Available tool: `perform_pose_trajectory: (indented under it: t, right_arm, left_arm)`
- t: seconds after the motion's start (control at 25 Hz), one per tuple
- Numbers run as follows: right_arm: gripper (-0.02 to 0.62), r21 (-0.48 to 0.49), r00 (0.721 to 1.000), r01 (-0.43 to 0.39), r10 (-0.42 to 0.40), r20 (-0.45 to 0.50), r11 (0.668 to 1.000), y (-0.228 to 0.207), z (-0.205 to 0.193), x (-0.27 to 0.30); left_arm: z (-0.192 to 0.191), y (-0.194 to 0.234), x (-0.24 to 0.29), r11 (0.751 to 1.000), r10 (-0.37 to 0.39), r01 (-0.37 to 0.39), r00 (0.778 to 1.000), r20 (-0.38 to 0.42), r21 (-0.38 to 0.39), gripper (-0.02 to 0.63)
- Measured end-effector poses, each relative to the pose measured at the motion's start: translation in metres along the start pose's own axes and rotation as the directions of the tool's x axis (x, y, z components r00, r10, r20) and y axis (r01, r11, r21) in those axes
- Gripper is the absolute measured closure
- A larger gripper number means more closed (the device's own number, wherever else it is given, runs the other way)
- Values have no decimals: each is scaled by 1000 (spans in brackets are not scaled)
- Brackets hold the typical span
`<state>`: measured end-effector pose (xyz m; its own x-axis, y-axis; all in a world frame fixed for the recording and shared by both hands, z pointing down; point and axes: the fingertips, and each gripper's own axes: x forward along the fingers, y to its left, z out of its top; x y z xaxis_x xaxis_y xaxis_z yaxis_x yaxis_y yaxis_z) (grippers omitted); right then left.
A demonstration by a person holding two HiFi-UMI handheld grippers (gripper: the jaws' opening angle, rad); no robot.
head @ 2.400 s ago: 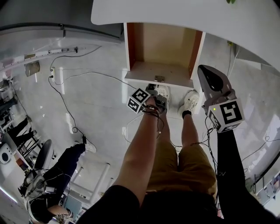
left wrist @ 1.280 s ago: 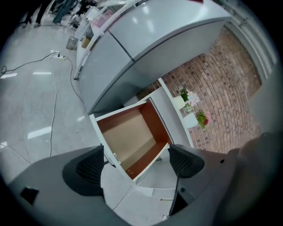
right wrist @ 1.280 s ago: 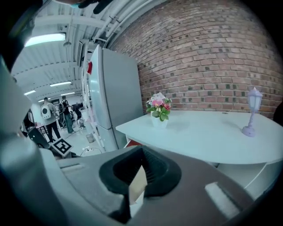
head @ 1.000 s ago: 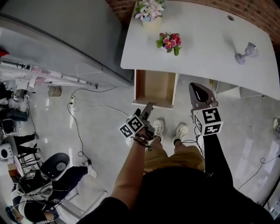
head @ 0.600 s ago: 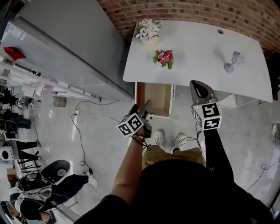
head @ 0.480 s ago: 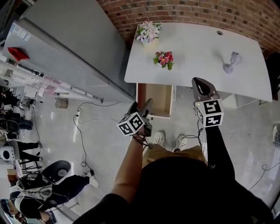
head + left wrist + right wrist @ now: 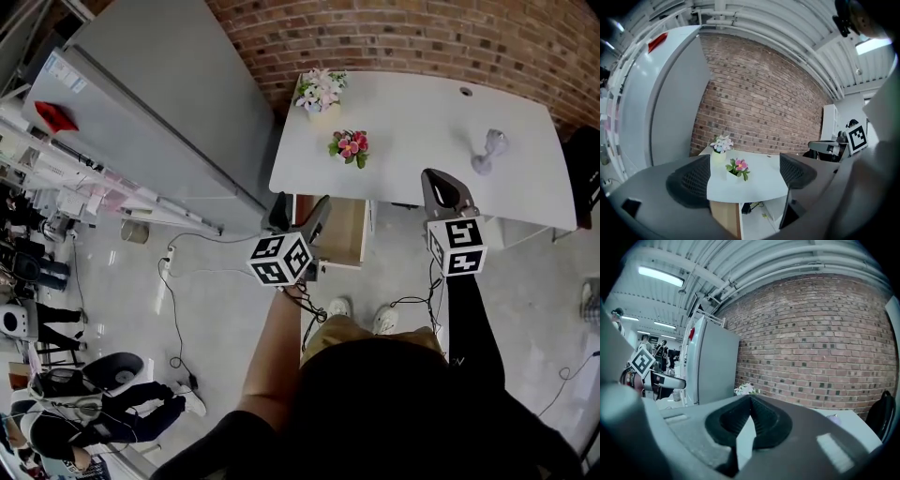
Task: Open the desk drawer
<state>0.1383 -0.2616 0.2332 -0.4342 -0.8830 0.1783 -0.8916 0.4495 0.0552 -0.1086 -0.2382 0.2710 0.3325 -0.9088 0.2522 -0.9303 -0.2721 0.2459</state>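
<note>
Reading drawer [image 7: 343,231] as already out, under left front edge of desk [image 7: 422,131], long axis running toward person. Left gripper [image 7: 298,216] nearer, just beside drawer's left side, jaws wide apart, empty. Right gripper [image 7: 437,187] off to drawer's right, jaws together on nothing.

Black top [image 7: 403,412]. Black long sleeve [image 7: 476,319] on right arm, left forearm bare. Tan shorts [image 7: 336,330], white sneakers [image 7: 338,307]. Dark grey left hand-held gripper [image 7: 300,214] and right hand-held gripper [image 7: 437,180], each with white cube [image 7: 279,260] bearing black square markers. Black textured pads [image 7: 691,182]. Thin black cables [image 7: 307,302] at left wrist.
</note>
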Motion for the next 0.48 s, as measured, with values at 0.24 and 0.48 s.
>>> perform_pose_trajectory:
  t: [0.24,0.48]
  right_arm:
    - [595,-15,1000,16,-16,17,1000,-13,13,-4]
    - [595,-27,998,12,-11,54,1000,-18,31,-3]
  left_arm:
    - [38,-33,8,984,-29,22,999,33,178,161]
    - [71,-51,10,956,-42,18,996,74,294,161]
